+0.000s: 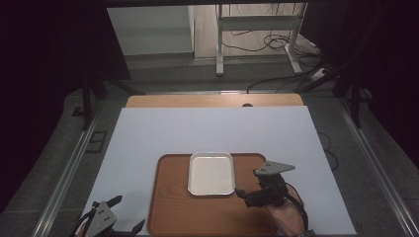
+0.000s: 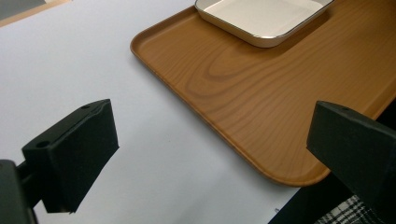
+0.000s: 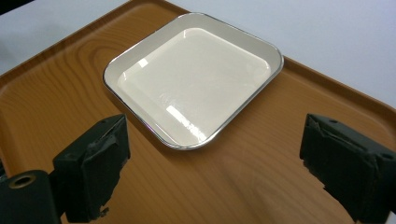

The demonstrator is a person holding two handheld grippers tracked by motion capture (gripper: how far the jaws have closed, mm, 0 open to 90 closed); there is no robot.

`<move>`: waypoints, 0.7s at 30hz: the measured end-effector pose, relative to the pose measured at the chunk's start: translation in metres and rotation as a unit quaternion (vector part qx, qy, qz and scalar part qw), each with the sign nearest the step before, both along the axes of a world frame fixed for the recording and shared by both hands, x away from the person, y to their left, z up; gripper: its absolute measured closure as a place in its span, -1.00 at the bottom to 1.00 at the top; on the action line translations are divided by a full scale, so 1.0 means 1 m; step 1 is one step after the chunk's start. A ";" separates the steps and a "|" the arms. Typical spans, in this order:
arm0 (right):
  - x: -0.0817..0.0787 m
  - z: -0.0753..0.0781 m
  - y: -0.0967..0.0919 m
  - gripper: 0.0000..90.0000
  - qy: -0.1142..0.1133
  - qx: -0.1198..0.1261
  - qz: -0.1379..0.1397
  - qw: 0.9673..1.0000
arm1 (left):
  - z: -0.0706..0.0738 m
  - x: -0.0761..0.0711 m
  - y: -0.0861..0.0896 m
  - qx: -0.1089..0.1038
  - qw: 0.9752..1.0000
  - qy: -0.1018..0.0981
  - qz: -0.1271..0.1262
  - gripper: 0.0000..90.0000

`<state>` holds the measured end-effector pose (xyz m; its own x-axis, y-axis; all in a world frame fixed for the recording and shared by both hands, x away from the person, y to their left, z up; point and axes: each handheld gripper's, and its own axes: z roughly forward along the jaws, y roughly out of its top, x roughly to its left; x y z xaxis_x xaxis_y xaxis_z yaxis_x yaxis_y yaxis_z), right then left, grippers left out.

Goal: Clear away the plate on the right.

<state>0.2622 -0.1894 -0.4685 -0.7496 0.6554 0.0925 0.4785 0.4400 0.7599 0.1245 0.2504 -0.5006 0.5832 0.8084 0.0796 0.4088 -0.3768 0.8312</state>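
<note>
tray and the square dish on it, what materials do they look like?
Tray: looks like wood or a wood-print laminate. Brown grain lines show, with a smooth satin sheen; which one, I cannot tell.

Square dish: looks like glazed ceramic or enamelled metal. Glossy cream surface with bright light reflections and a thin silvery rim line; the look leaves it open.
</note>
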 end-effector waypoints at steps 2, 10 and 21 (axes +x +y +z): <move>-0.002 0.001 -0.003 -0.84 -0.001 0.003 -0.003 1.000 | 0.000 0.000 0.000 0.000 1.000 0.000 0.000 -0.96; -0.009 0.003 -0.015 -0.88 -0.012 0.007 -0.011 1.000 | 0.000 0.000 0.000 0.002 1.000 0.000 0.000 -0.96; -0.018 0.005 -0.029 -0.93 -0.026 0.002 -0.024 0.999 | 0.000 0.000 -0.001 0.003 1.000 0.001 0.000 -0.95</move>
<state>0.2447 -0.2189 -0.4630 -0.7214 0.6902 0.0569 0.4589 0.4149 0.7856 0.1245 0.2498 -0.5007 0.5838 0.8076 0.0831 0.4096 -0.3814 0.8287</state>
